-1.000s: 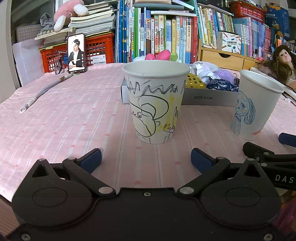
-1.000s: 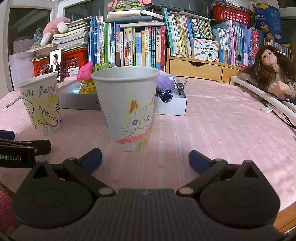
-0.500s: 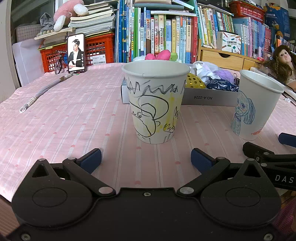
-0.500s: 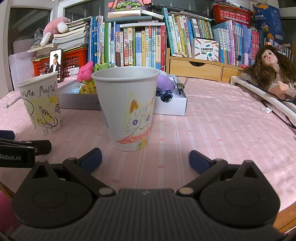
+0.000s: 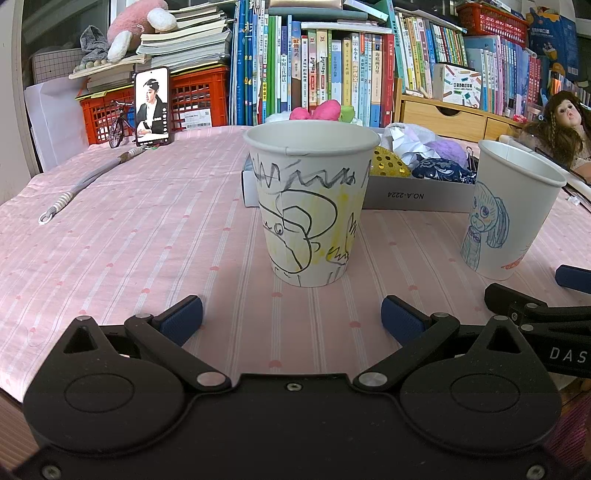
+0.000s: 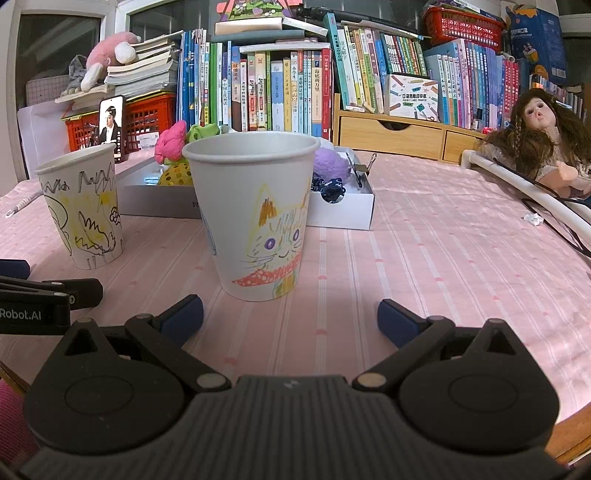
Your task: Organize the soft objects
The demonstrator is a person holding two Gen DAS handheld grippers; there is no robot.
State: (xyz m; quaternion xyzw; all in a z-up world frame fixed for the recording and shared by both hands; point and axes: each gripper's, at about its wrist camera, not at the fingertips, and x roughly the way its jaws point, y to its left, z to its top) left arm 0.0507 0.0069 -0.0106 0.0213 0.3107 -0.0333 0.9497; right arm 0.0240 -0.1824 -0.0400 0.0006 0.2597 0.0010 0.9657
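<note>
while both tools hover low over the counter, the left tool (image 5: 291,319) has its blue pads spread wide with nothing between them, and the right tool (image 6: 290,317) is spread just as wide and just as empty. at 12 o'clock from the left tool stands an upright paper cup with a black-and-yellow scribble drawing (image 5: 312,203), near but apart from the pads. at 12 o'clock from the right tool stands a second upright paper cup with a crayon cat (image 6: 255,214), also near and untouched.

the soft objects lie beyond the cups in a shallow white box (image 6: 340,212): a pink plush piece (image 6: 170,142), a green one (image 6: 203,131), a yellow sequinned pouch (image 5: 389,166), a purple fluffy ball (image 6: 330,162) and a dark blue patterned cloth (image 5: 441,173). from either tool each cup stands directly between the pads and the box.

the counter is covered by a pink striped cloth (image 6: 424,240). behind it, at 12 o'clock, runs a row of upright books (image 6: 280,92), with a wooden drawer unit (image 6: 391,134) to their right and a red crate (image 5: 195,99) at 11 o'clock. a phone (image 5: 152,105) stands propped by the crate, beside a tiny model bicycle (image 5: 119,125). a pink plush toy (image 5: 135,26) rests on stacked books, and a doll (image 6: 543,133) with long brown hair sits at 2 o'clock.
</note>
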